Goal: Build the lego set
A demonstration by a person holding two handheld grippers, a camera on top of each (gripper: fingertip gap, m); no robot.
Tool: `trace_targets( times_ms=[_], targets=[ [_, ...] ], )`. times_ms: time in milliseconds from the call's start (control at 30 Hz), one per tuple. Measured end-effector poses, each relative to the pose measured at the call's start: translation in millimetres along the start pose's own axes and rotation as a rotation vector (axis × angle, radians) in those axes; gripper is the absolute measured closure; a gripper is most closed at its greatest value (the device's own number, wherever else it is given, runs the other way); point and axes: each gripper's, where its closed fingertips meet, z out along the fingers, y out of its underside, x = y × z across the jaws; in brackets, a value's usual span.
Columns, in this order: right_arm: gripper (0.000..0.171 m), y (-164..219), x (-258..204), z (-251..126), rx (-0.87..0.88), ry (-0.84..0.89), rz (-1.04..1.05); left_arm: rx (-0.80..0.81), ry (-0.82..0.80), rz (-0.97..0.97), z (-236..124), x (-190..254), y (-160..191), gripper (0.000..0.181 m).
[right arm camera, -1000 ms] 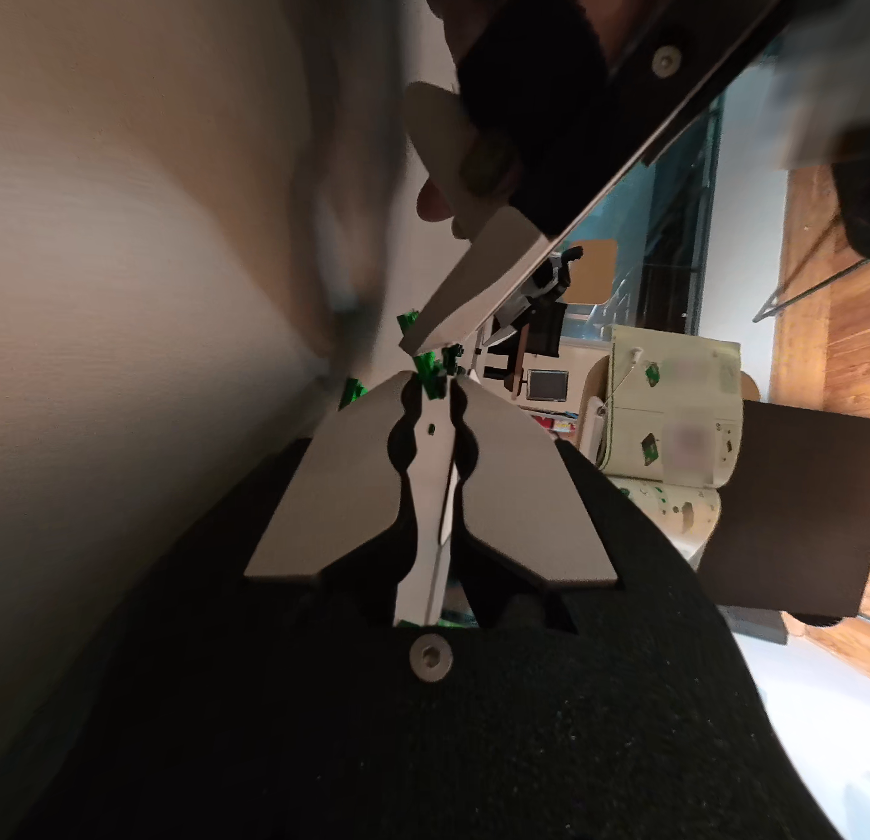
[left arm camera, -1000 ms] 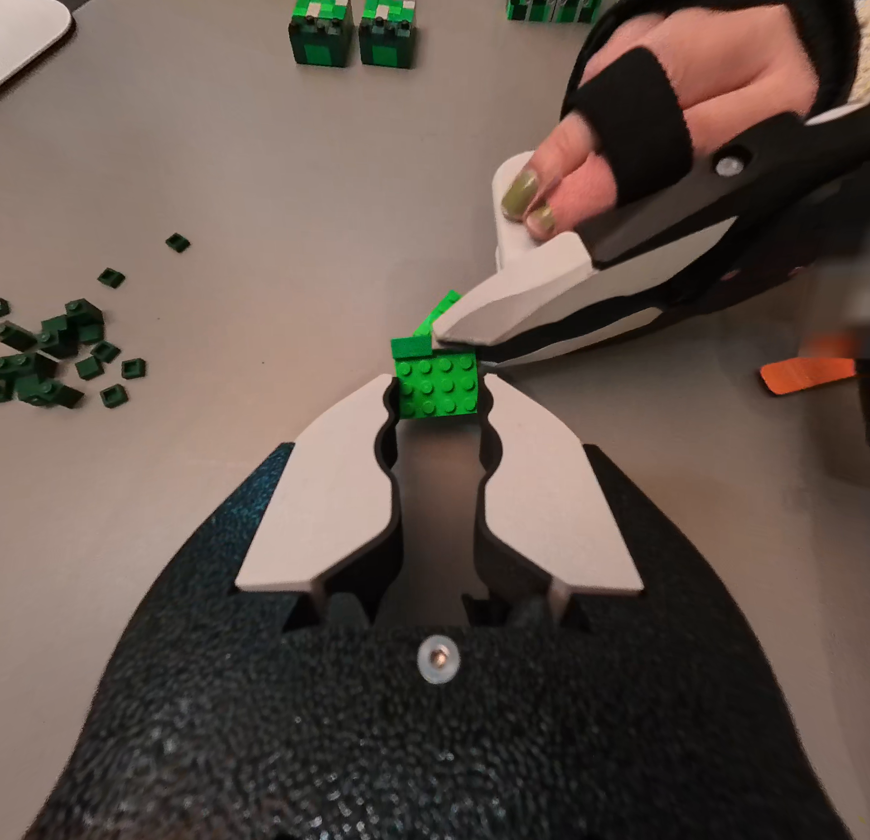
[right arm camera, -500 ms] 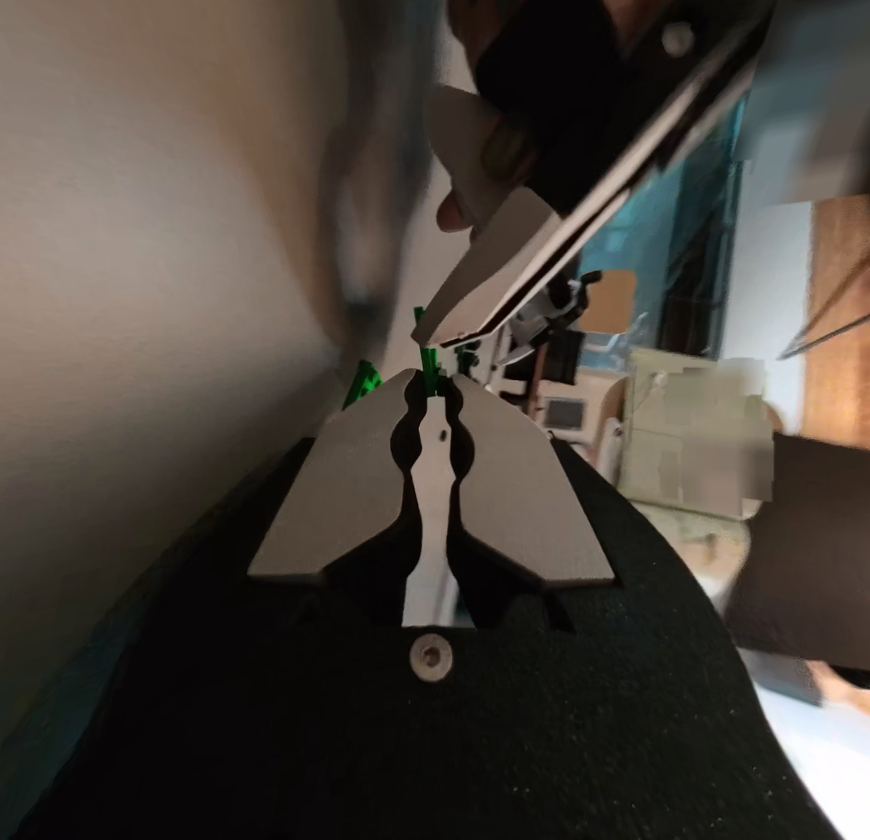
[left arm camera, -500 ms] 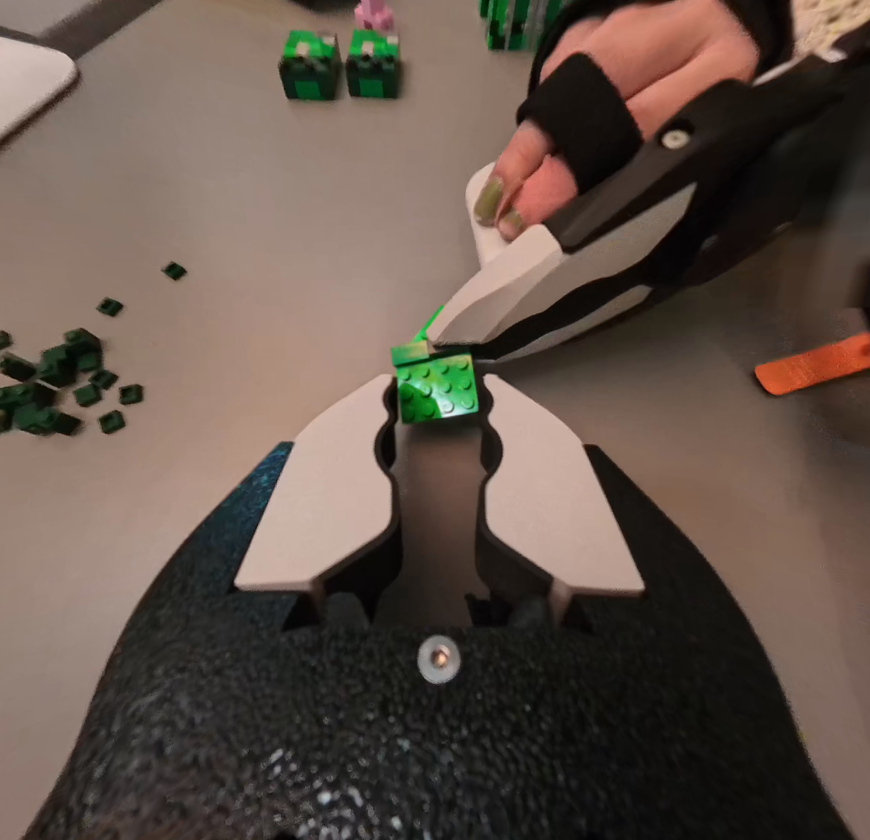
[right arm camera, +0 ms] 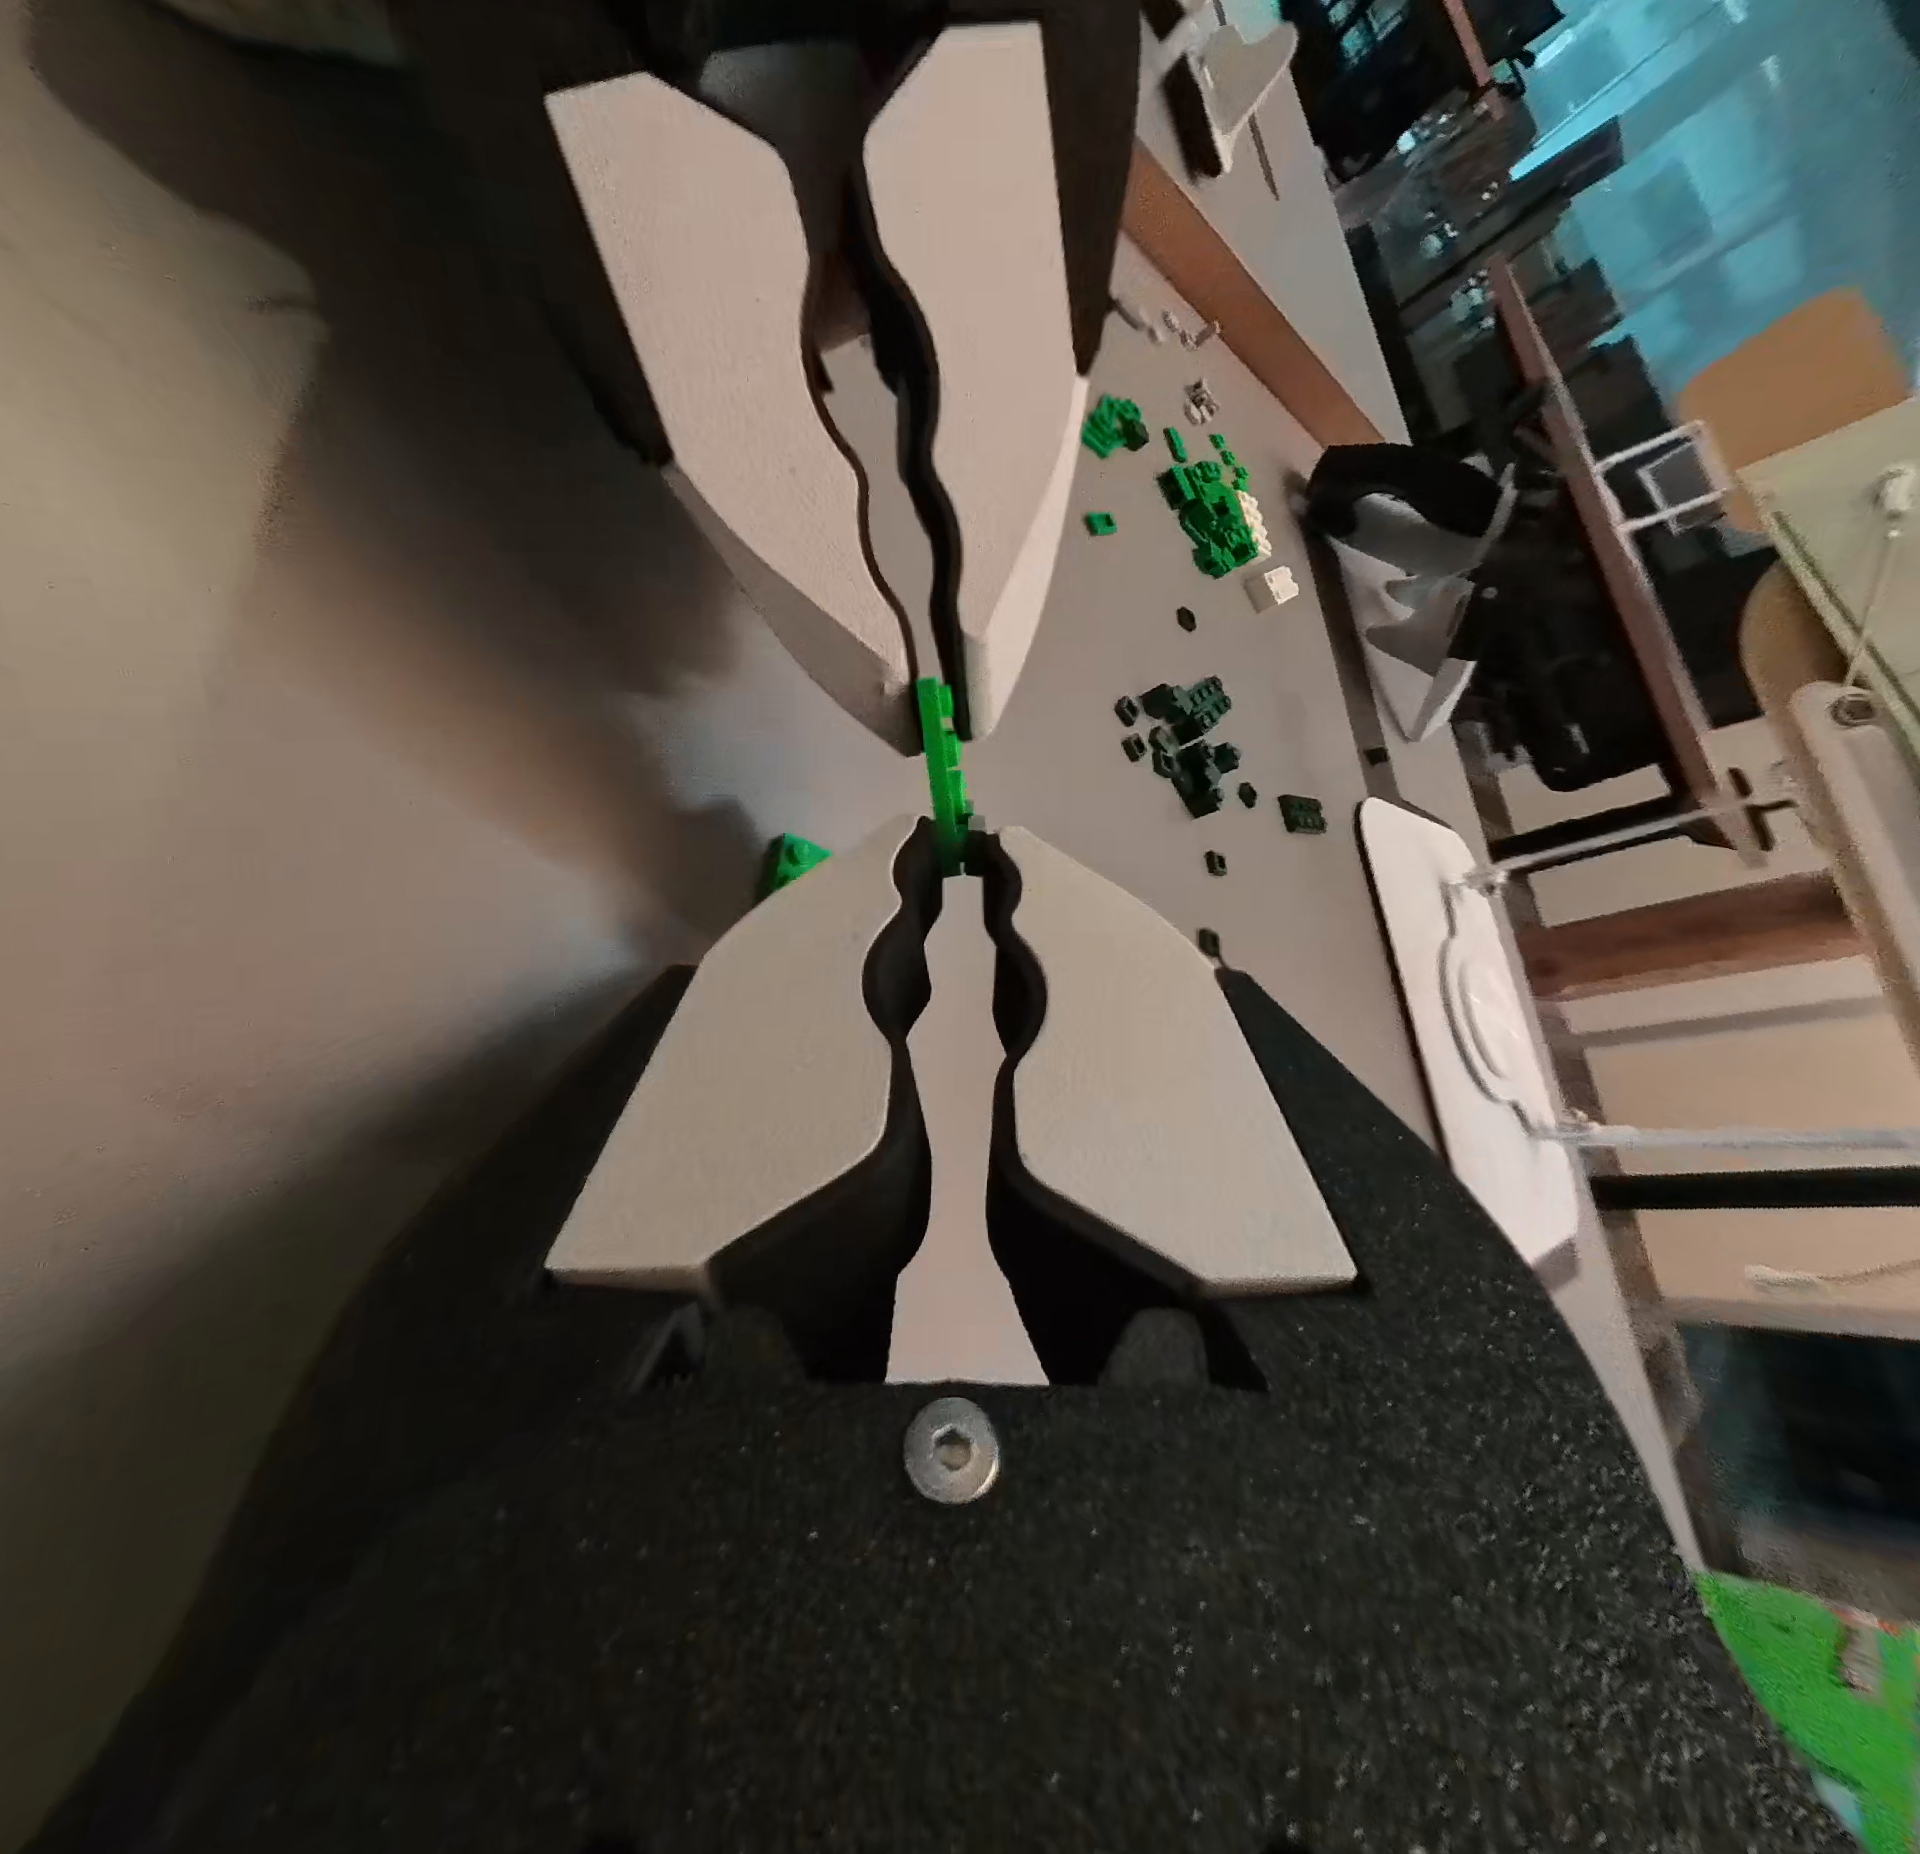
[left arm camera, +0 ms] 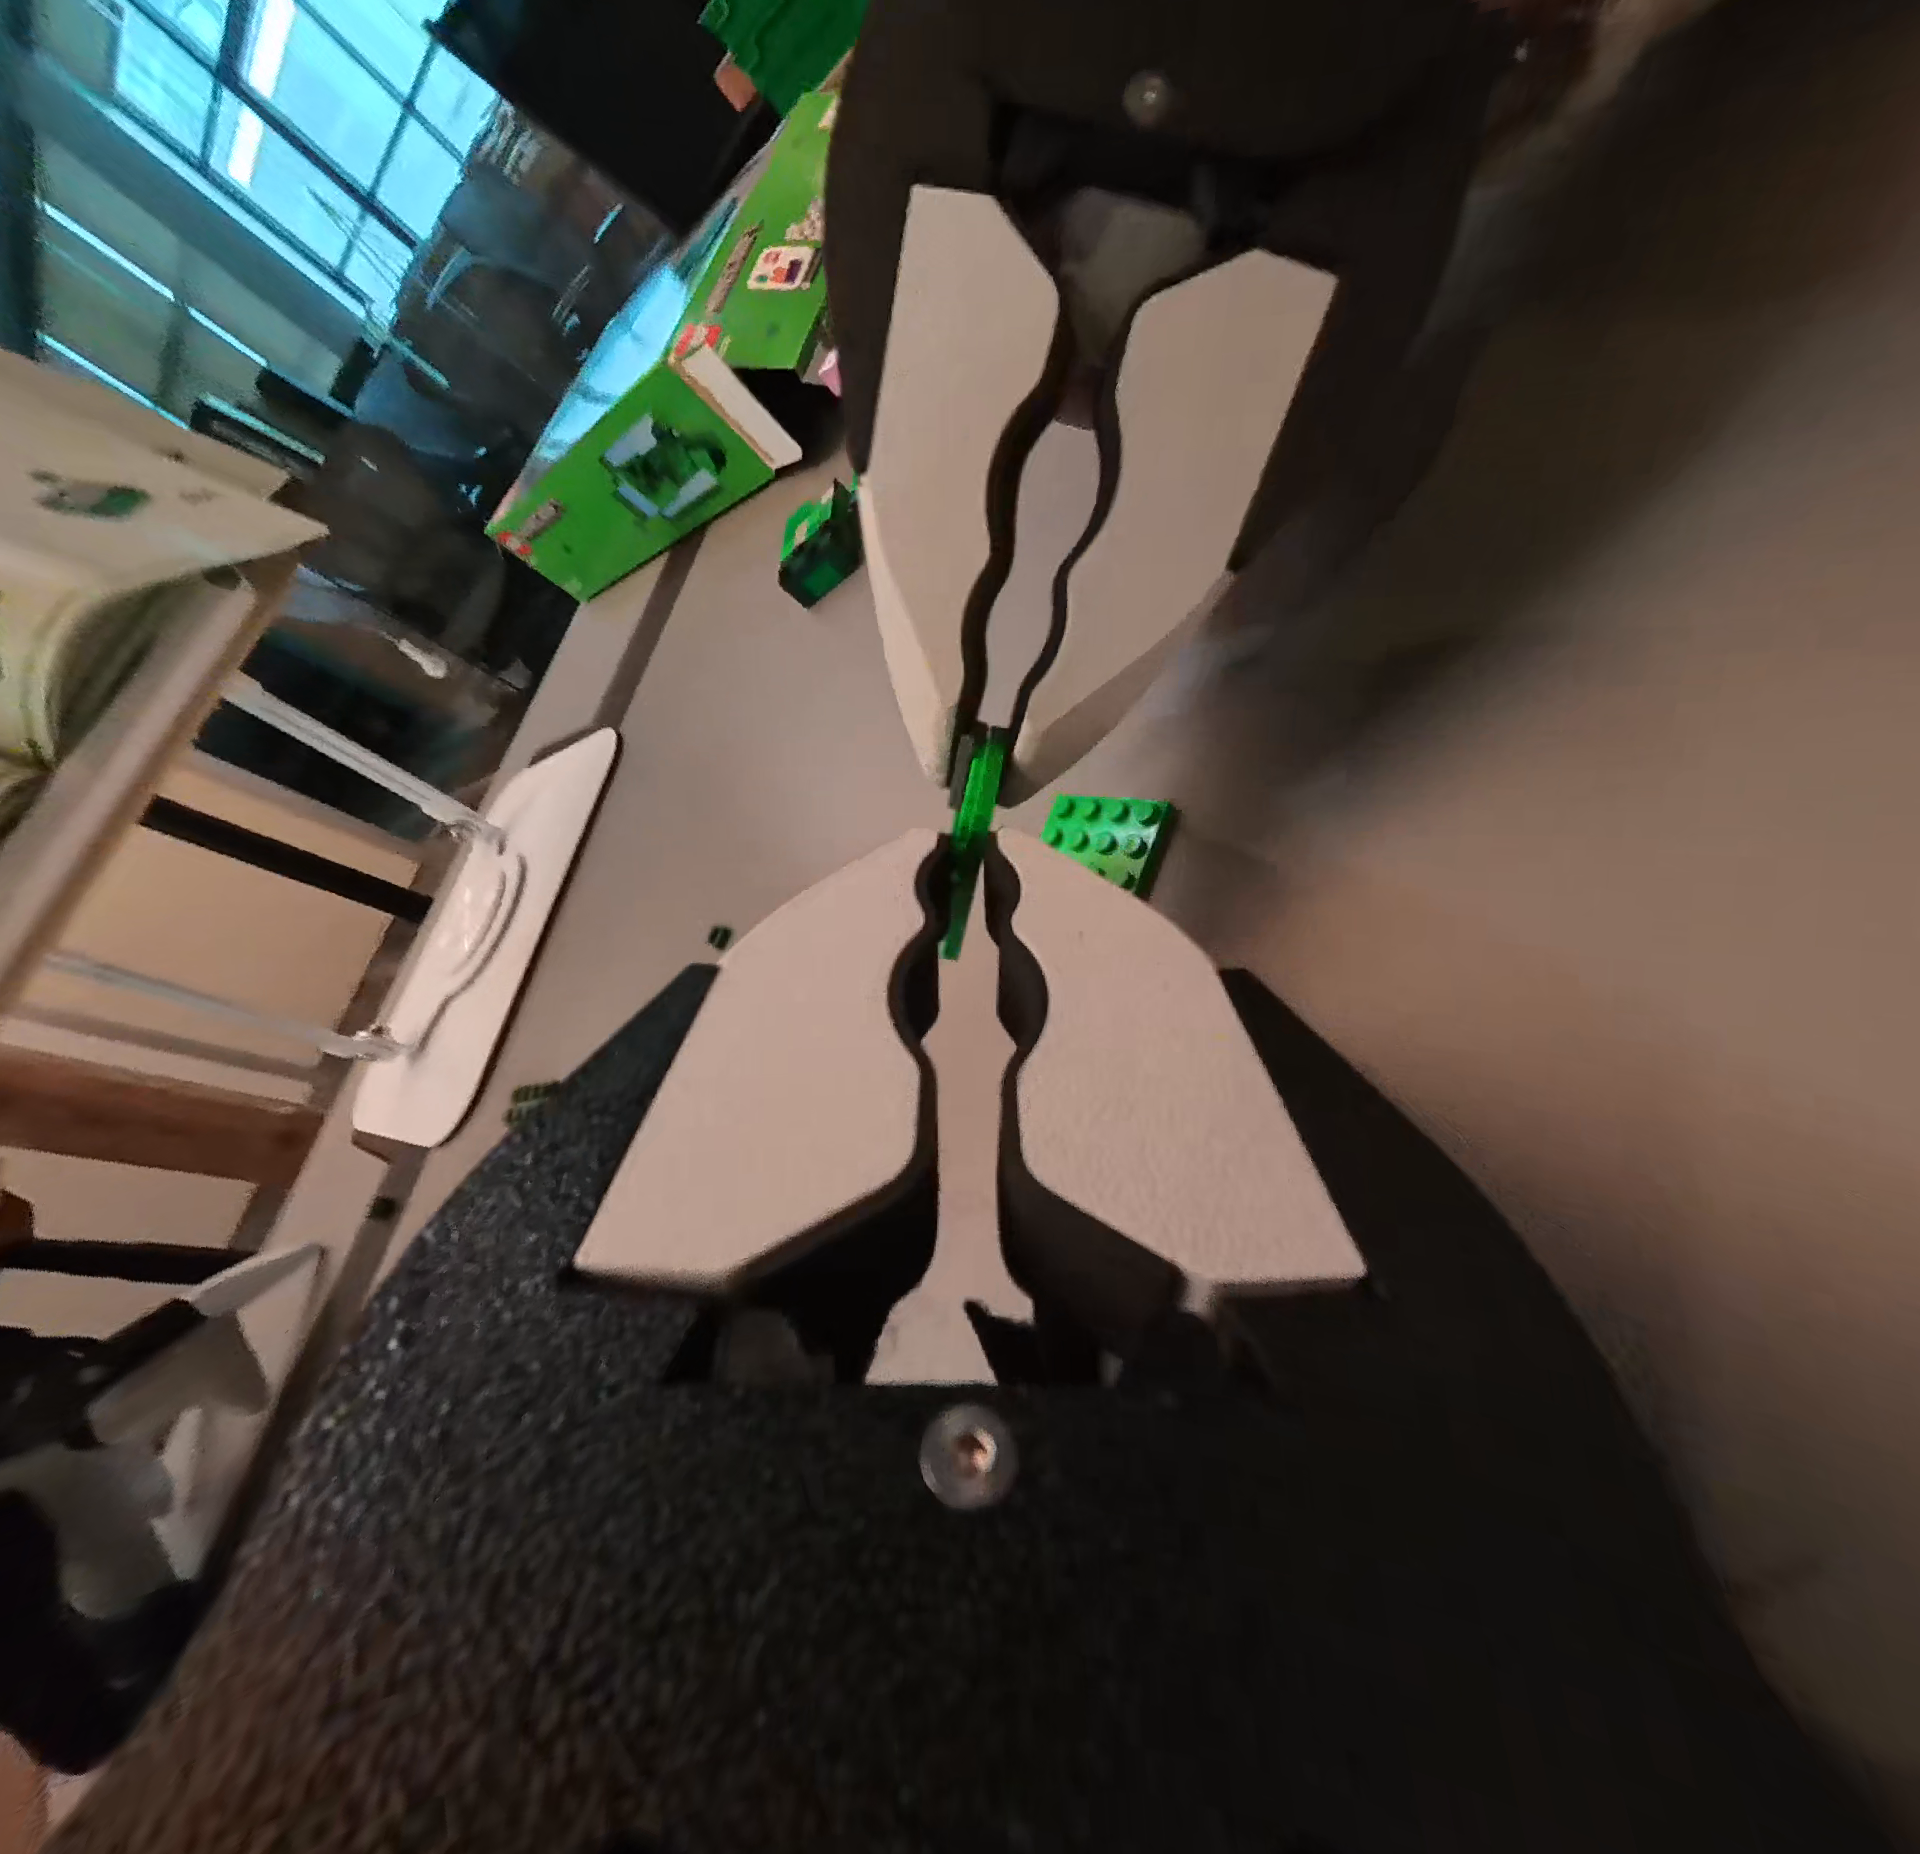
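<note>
The two grippers face each other tip to tip above the grey table (left arm camera: 727, 682), and both are pinching the same thin bright green plate (left arm camera: 971, 828), seen edge-on. In the left wrist view the left gripper (left arm camera: 961, 864) clamps the plate's near end, while the right gripper (left arm camera: 982, 750) comes in from the far side and clamps the far end. In the right wrist view the plate's studs face right. The plate's long axis runs straight along the line joining the two sets of tips, so neither gripper is nearer; each has one end. A second green studded plate (left arm camera: 1112, 840) lies flat on the table just right of the tips. Loose dark green bricks (right arm camera: 1184, 739) lie scattered well off to the right.
</note>
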Motion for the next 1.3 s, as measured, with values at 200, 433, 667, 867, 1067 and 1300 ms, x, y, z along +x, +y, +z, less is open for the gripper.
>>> trace_targets(
  times_ms=[200, 433, 667, 867, 1067, 1300],
  targets=[
    [0.164, -0.9, -6.8, -1.8, -0.008, -0.068, -0.060, 0.003, 0.047, 0.058, -1.2, 7.7, -0.8, 0.176],
    [0.165, -0.7, -11.2, -3.0, -0.042, -0.103, -0.160, 0.005, 0.083, 0.026, -1.2, 11.9, -0.7, 0.176],
    [0.165, 1.3, 7.2, 0.6, -0.109, 0.091, -0.315, -0.007, 0.044, -0.201, 3.2, 2.0, 2.3, 0.158],
    [0.165, -11.4, 18.8, -2.8, -0.112, 0.312, -0.544, 0.036, 0.092, -0.537, 1.8, -10.3, 4.0, 0.139],
    [0.165, -16.9, 26.4, -4.6, -0.139, 0.417, -0.682, 0.066, 0.105, -0.600, -0.2, -12.7, 1.4, 0.146],
    [0.165, -22.1, 30.5, -7.0, -0.093, 0.455, -0.633, 0.096, 0.057, -0.524, -2.7, -18.3, -1.9, 0.147]
  ],
)
